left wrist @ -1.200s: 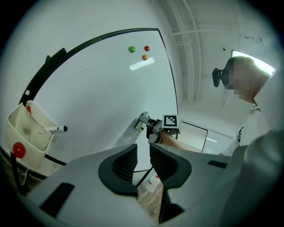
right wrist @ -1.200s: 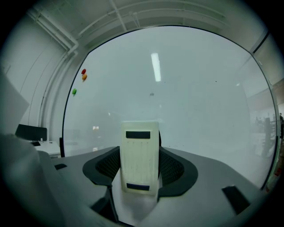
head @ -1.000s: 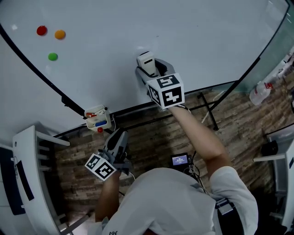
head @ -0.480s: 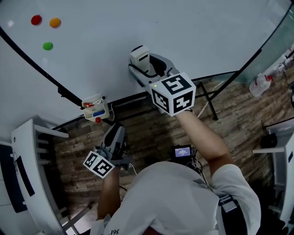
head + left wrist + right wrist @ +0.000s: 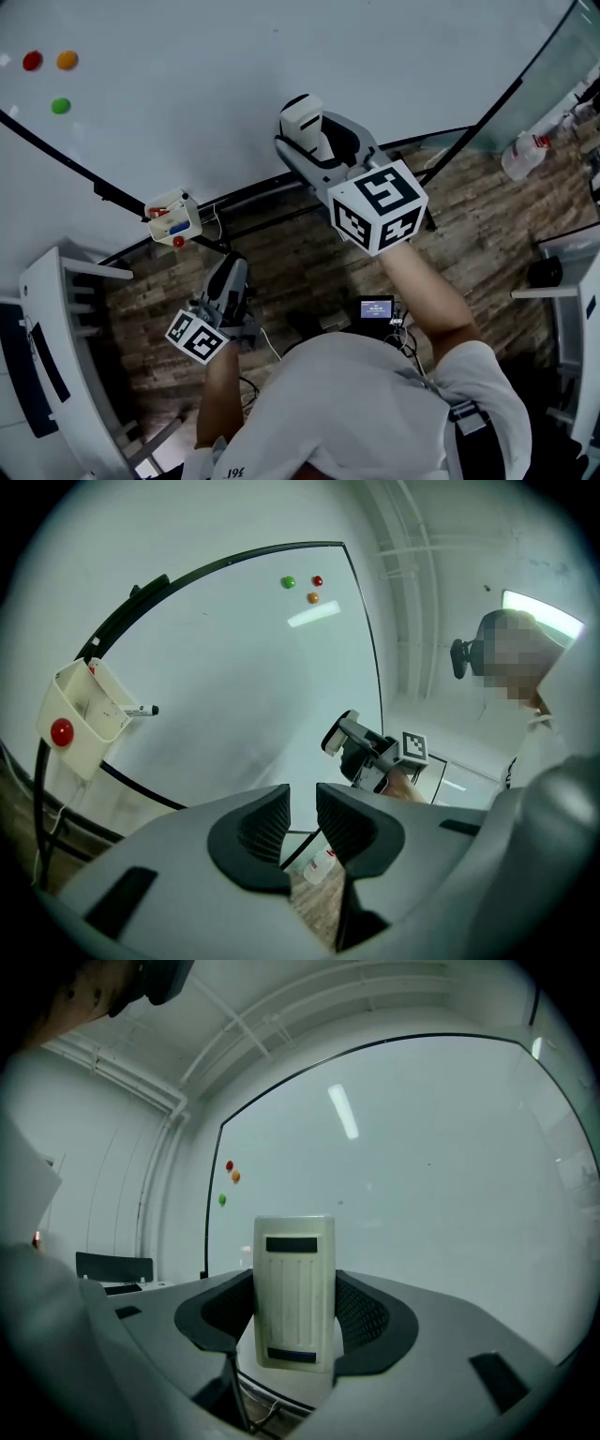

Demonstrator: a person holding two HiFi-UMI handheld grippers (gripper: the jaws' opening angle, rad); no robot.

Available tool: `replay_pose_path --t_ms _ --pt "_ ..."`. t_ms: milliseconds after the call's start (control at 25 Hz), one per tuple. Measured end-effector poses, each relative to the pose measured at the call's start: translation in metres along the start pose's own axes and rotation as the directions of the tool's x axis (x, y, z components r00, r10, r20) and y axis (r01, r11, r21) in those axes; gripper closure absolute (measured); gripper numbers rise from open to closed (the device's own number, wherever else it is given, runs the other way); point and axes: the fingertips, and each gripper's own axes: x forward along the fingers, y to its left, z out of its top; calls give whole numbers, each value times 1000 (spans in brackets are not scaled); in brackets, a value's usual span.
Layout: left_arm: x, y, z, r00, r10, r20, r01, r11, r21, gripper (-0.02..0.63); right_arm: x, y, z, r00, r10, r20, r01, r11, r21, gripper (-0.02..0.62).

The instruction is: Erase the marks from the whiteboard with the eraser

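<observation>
Eraser point(image 5: 294, 1290) pinched upright in the right gripper point(image 5: 314, 136), up close to the lower part of the whiteboard point(image 5: 234, 56); hard to tell if touching. Left gripper point(image 5: 302, 822) hanging low, jaws a little apart, nothing between. Hardly any marks showing on the board, just a tiny speck or two. Might slip or twist out of the pinch if pushed too hard or at a slant. Might skip marks if not pressed flat. Might also knock off the red, orange and green magnets point(image 5: 60, 106) with too wide a swipe.
</observation>
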Motion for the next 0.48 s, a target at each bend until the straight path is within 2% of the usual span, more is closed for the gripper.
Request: replay_pose_path --t_ms 200,480 --pt "15 -37 -24 999 32 22 -33 999 21 529 -60 -39 -1 1000 5 14 -5 1000 21 324" --pt "51 -102 -85 998 52 29 -52 999 4 529 -149 -109 -19 1000 0 -11 0 999 53 324"
